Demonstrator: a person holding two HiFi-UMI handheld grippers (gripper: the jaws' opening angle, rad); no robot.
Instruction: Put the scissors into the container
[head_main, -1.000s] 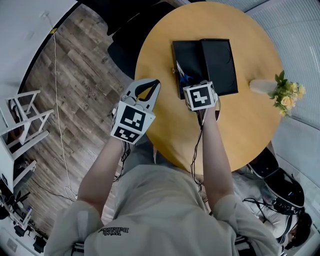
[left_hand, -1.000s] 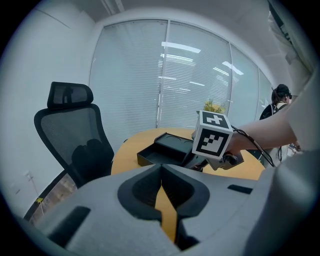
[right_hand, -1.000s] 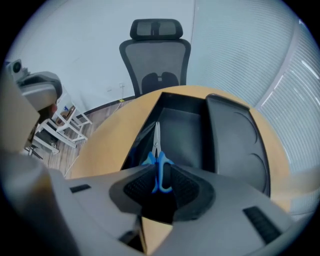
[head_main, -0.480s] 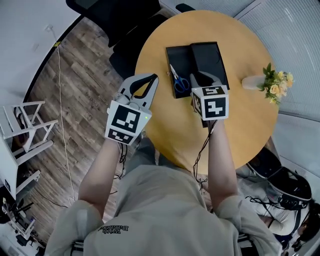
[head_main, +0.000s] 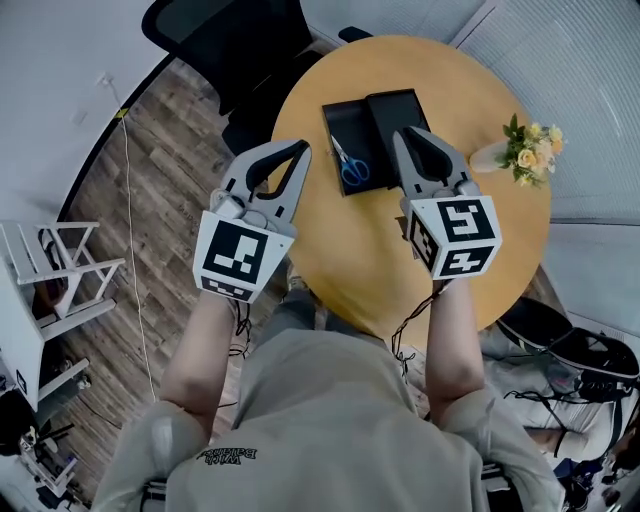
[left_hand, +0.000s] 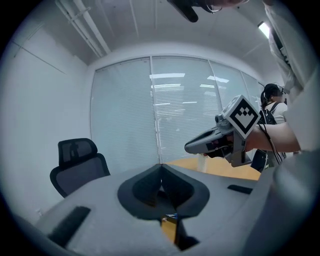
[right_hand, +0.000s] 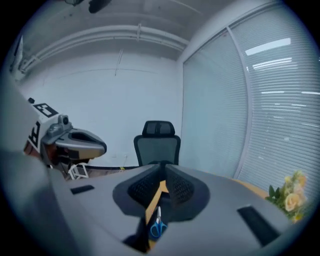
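The blue-handled scissors (head_main: 350, 165) lie flat in the left half of the open black container (head_main: 400, 108) on the round wooden table (head_main: 340, 250). My left gripper (head_main: 303, 147) is held up over the table's left edge, its jaws together and empty. My right gripper (head_main: 403, 133) is raised above the container's right half, also shut on nothing. In the right gripper view the scissors (right_hand: 158, 226) show far below through the slit under the closed jaws (right_hand: 162, 169). In the left gripper view the jaw tips (left_hand: 161, 167) meet, and the right gripper (left_hand: 210, 142) hangs beside them.
A vase of yellow flowers (head_main: 525, 150) stands at the table's right edge. A black office chair (head_main: 235, 50) sits behind the table on the left. On the wooden floor, a white frame (head_main: 60, 270) and a cable (head_main: 130, 200) lie far left.
The right gripper has drawn back from the container and risen, leaving the scissors lying in it. Both grippers are now held higher, closer to the head camera.
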